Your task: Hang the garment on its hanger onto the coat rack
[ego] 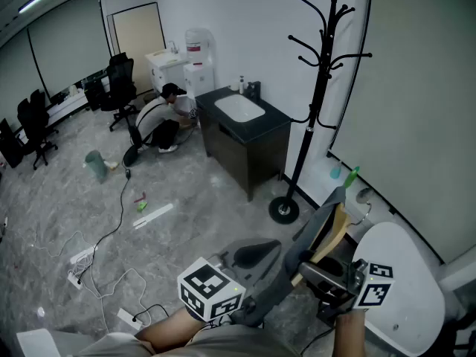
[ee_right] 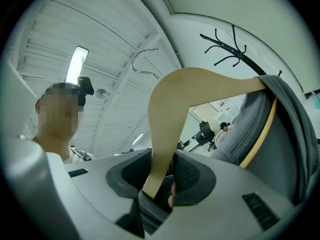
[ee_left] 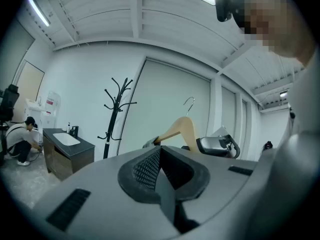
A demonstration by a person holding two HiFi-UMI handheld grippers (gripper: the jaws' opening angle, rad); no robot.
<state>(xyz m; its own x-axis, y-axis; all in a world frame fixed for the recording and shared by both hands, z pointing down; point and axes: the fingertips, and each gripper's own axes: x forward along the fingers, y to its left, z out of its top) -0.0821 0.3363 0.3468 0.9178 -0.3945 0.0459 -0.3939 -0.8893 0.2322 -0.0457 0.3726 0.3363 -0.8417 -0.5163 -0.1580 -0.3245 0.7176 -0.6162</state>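
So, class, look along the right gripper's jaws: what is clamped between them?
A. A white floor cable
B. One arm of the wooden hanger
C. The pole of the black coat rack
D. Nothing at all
B: in the right gripper view, the right gripper has its pads closed on an arm of the wooden hanger, which carries the grey garment; the coat rack stands apart, untouched.
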